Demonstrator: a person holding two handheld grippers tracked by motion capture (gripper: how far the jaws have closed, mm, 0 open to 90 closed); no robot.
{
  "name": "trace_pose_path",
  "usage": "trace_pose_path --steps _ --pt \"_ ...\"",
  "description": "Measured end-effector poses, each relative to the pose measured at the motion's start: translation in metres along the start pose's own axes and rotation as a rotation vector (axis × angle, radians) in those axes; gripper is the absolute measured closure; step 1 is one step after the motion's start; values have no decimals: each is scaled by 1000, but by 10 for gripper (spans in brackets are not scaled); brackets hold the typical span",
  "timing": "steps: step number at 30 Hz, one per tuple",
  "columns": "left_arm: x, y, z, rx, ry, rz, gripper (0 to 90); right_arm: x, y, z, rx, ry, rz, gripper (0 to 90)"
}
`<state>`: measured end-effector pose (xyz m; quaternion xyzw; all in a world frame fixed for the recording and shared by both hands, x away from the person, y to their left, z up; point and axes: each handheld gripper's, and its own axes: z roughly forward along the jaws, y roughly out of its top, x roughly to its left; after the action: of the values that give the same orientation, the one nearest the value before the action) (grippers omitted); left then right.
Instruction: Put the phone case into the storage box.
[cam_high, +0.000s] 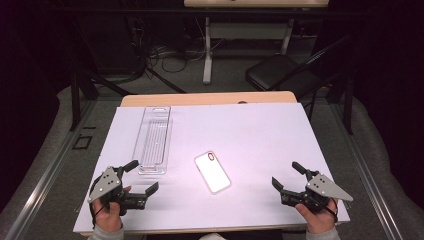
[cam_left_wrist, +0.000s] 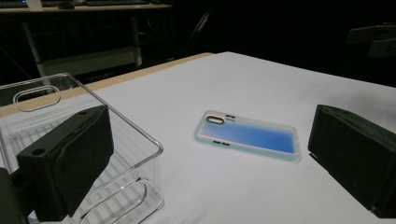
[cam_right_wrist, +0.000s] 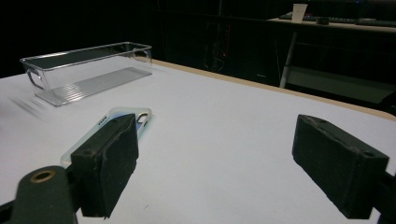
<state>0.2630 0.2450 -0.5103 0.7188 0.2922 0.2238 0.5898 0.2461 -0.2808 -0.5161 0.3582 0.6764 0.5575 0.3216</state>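
Observation:
A pale phone case (cam_high: 212, 171) with a camera cut-out lies flat near the middle of the white table (cam_high: 250, 130). A clear plastic bin (cam_high: 153, 140) stands left of it, long side running away from me. My left gripper (cam_high: 142, 176) rests at the front left, just below the bin's near end, jaws wide open and empty. In the left gripper view the bin (cam_left_wrist: 93, 154) sits behind the left jaw and the case (cam_left_wrist: 250, 135) lies between the jaws, farther off. My right gripper (cam_high: 290, 176) is at the front right, open and empty; its view shows the case (cam_right_wrist: 116, 123) and bin (cam_right_wrist: 84, 70).
The white sheet covers a wooden tabletop whose far edge (cam_high: 210, 98) shows. Beyond it stand a black chair (cam_high: 280, 72), a desk leg (cam_high: 207, 50) and floor cables. A metal rail (cam_high: 45, 170) runs along the left side.

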Motion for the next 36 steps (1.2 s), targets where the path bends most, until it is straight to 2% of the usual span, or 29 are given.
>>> trace_pose_path --steps 4,7,9,11,13,14,21,25,27,29,30,33,36 --pt "0 0 0 10 -18 -9 5 1 -1 0 12 -8 3 140" --pt "-1 0 2 19 -7 -2 5 1 0 -1 10 -32 31 139" --pt "-1 0 4 30 -15 3 5 1 0 0 30 -50 46 140" --pt "-2 0 5 43 -9 7 5 1 1 1 48 -43 47 140" --pt "-2 0 6 53 -23 -16 5 1 1 2 58 -43 41 148" --pt "-2 0 6 51 -26 -24 5 1 1 3 61 -58 24 155" --pt "-1 4 11 43 -12 -47 5 4 8 7 65 -41 2 168" --pt "-2 9 14 60 -10 -52 5 12 15 12 85 -27 -10 167" --pt "-2 11 15 70 -12 -64 5 15 18 14 106 -12 -2 168" --pt "1 13 17 68 -32 -97 5 16 19 18 124 -3 3 180" --pt "2 14 18 74 -40 -113 5 16 20 23 155 19 14 222" --pt "7 19 21 74 -45 -150 5 16 20 29 177 39 17 245" --pt "10 26 24 66 -44 -150 5 16 23 39 213 33 -3 255"
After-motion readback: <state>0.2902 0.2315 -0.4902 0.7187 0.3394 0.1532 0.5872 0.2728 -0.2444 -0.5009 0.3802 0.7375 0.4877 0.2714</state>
